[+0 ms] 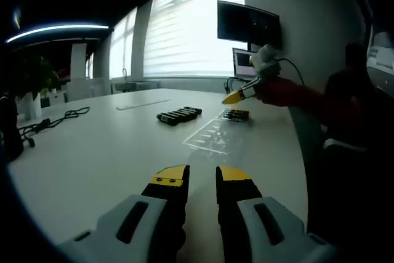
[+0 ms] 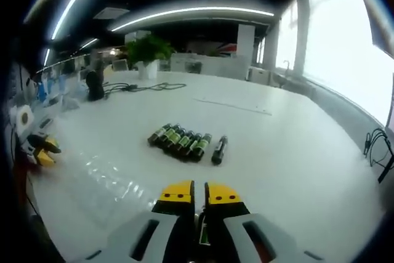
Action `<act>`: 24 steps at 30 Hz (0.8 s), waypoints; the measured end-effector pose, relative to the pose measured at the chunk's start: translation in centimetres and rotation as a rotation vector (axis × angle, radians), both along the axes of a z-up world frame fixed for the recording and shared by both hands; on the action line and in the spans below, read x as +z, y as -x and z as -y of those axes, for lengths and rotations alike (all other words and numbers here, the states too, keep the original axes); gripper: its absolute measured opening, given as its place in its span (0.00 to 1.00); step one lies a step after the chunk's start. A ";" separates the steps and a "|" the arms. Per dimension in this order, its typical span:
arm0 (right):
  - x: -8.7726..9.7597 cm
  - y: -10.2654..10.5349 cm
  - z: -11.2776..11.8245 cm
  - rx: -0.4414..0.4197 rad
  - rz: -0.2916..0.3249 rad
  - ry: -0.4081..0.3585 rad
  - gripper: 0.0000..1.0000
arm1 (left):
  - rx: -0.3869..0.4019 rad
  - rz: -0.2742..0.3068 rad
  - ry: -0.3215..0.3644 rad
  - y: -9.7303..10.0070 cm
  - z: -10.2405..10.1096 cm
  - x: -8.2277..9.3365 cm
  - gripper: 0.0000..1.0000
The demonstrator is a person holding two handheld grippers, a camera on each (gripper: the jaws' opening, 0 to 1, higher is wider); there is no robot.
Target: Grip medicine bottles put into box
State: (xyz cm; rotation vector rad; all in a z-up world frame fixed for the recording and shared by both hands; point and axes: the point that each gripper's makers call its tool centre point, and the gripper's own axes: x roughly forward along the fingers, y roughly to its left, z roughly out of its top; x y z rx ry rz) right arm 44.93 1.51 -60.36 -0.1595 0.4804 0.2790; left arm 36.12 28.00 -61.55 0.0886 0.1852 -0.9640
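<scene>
A row of several dark medicine bottles (image 2: 180, 140) with green labels lies on the white table, and one more bottle (image 2: 218, 149) lies apart to its right. The same row (image 1: 178, 115) lies far ahead in the left gripper view, with a clear plastic box (image 1: 212, 135) beside it and a few bottles (image 1: 237, 114) at the box's far end. The clear box (image 2: 114, 183) glints left of my right gripper (image 2: 200, 196), whose jaws are nearly together on a small greenish bottle (image 2: 201, 231). My left gripper (image 1: 202, 175) hovers open over bare table. The right gripper (image 1: 236, 97) hangs above the far bottles.
The white table (image 1: 92, 152) curves away to an edge on the right. Black cables (image 1: 52, 121) lie at its left side, a plant (image 2: 148, 50) stands at the far end, and monitors (image 1: 249, 26) hang near the bright windows. The left gripper (image 2: 38, 149) shows at the table's left.
</scene>
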 end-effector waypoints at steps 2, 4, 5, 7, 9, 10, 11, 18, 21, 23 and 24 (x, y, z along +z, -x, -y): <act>0.0 -0.3 -0.1 0.004 0.001 0.005 0.03 | 0.000 0.000 0.000 0.0 0.0 0.0 0.12; 0.1 -0.7 0.0 0.006 0.004 0.007 0.03 | 0.000 0.000 0.000 0.0 0.0 0.0 0.12; 0.2 -0.9 0.0 0.006 0.009 0.009 0.03 | 0.000 0.001 0.000 0.0 0.0 0.0 0.12; 0.4 -1.5 0.0 0.007 0.018 0.015 0.04 | -0.001 0.001 0.000 0.0 0.0 0.0 0.12; 0.4 -1.9 0.0 0.007 0.019 0.018 0.04 | -0.001 0.001 0.002 0.0 0.0 0.0 0.12; 0.5 -2.2 0.0 0.006 0.020 0.019 0.04 | -0.001 0.000 0.002 0.0 0.0 0.0 0.12; 0.5 -2.4 0.0 0.006 0.022 0.022 0.04 | -0.002 0.001 0.003 0.0 0.0 0.0 0.12; 0.4 -4.1 -0.1 0.008 0.020 0.038 0.06 | -0.001 0.001 0.004 0.0 0.0 0.0 0.12; 0.3 -4.9 -0.1 0.006 0.020 0.040 0.07 | -0.001 0.001 0.001 0.0 0.0 0.0 0.12; 0.4 -5.4 -0.1 0.003 0.022 0.042 0.07 | -0.001 0.002 0.001 0.0 0.0 0.0 0.12; 0.4 -5.6 -0.1 0.004 0.023 0.045 0.07 | -0.001 0.002 0.002 0.0 0.0 0.0 0.12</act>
